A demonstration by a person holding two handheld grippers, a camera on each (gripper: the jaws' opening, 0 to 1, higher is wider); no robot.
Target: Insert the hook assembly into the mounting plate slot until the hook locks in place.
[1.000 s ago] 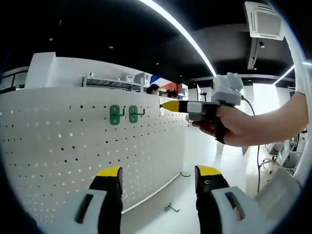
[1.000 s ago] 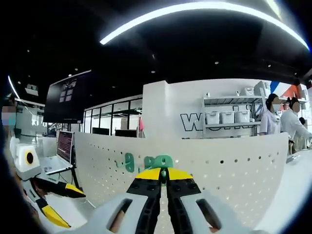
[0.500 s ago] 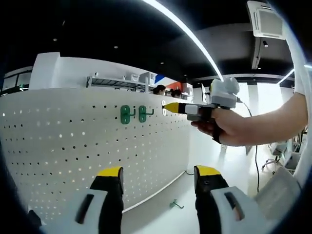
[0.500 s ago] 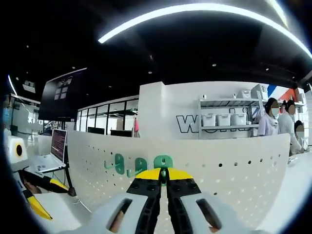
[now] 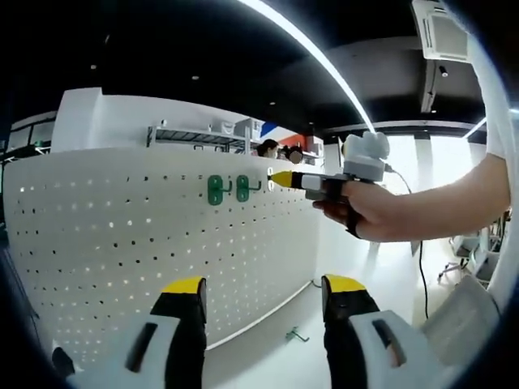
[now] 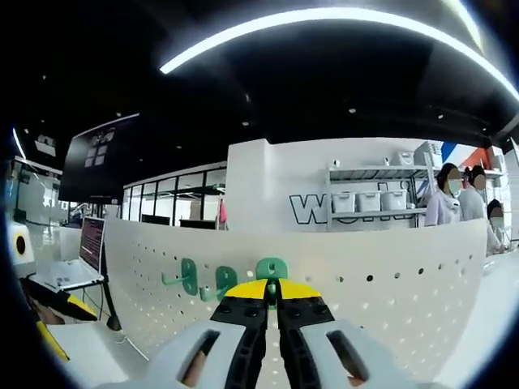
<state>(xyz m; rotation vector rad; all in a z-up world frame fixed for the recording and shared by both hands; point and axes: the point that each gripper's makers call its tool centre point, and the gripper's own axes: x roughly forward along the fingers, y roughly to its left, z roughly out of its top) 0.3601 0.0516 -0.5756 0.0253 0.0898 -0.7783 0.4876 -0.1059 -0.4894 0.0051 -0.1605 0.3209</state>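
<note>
White perforated metal mounting plate (image 5: pixel 162 243) already carries two green plastic hooks (image 5: pixel 215 190). Right gripper (image 6: pixel 272 285), jaws closed on a third green hook assembly (image 6: pixel 272 268), holds it against the plate at 12 o'clock; locking unconfirmed. Left gripper (image 5: pixel 263 285) open, idle.

1. Light source: long ceiling strip light (image 5: pixel 304 49), blown out white; the same kind of strip arcs across the right gripper view (image 6: pixel 324 20).
2. Ceiling: dark, underexposed in both views.
3. Pegboard (image 5: pixel 122 235): evenly lit, pale, soft shadows.
4. Glare: bright window area (image 5: pixel 442 162) washed out.
5. Distortion: strong fisheye bending of straight edges.
6. Focus: near fingers (image 6: pixel 247 324) slightly soft.
</note>
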